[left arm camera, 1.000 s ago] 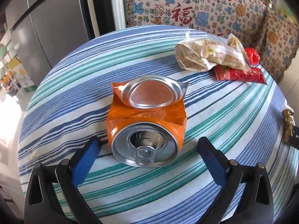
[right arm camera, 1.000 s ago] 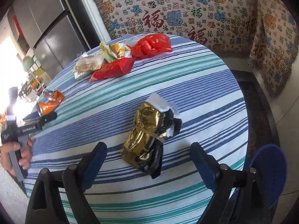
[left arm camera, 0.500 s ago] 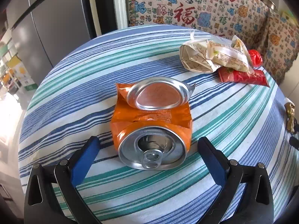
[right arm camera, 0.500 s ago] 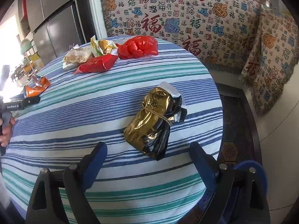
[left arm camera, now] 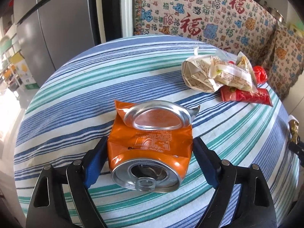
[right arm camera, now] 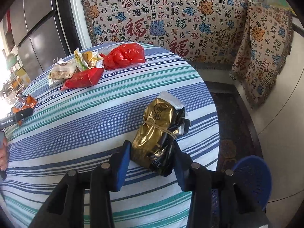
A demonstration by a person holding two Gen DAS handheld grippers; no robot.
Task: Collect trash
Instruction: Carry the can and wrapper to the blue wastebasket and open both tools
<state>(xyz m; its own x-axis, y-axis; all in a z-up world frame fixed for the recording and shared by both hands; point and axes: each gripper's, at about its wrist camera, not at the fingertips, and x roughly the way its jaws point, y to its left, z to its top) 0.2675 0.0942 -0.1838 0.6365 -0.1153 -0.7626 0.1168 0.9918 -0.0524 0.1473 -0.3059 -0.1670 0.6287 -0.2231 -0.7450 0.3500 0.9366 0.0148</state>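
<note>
A crushed orange can [left arm camera: 150,144] lies on the striped round table [left arm camera: 76,87]. My left gripper [left arm camera: 150,155] has closed on the can's sides, its blue pads [left arm camera: 95,163] touching it. The can also shows small in the right wrist view [right arm camera: 26,102], with the left gripper [right arm camera: 17,116] beside it. A gold and black foil bag [right arm camera: 157,134] tied with a rubber band lies near the table's right edge. My right gripper [right arm camera: 152,159] is shut on the bag's near end.
A heap of wrappers sits at the far side: a beige paper bag [left arm camera: 197,76], a cream wrapper [left arm camera: 233,74], a red packet [right arm camera: 83,77] and a red plastic bag [right arm camera: 123,56]. A blue perforated basket [right arm camera: 252,180] stands on the floor right of the table. A patterned sofa cover [right arm camera: 171,19] lies beyond.
Both grippers moved forward and closed: the left onto the orange can, the right onto the gold foil bag. Both were open and short of these a second ago.
</note>
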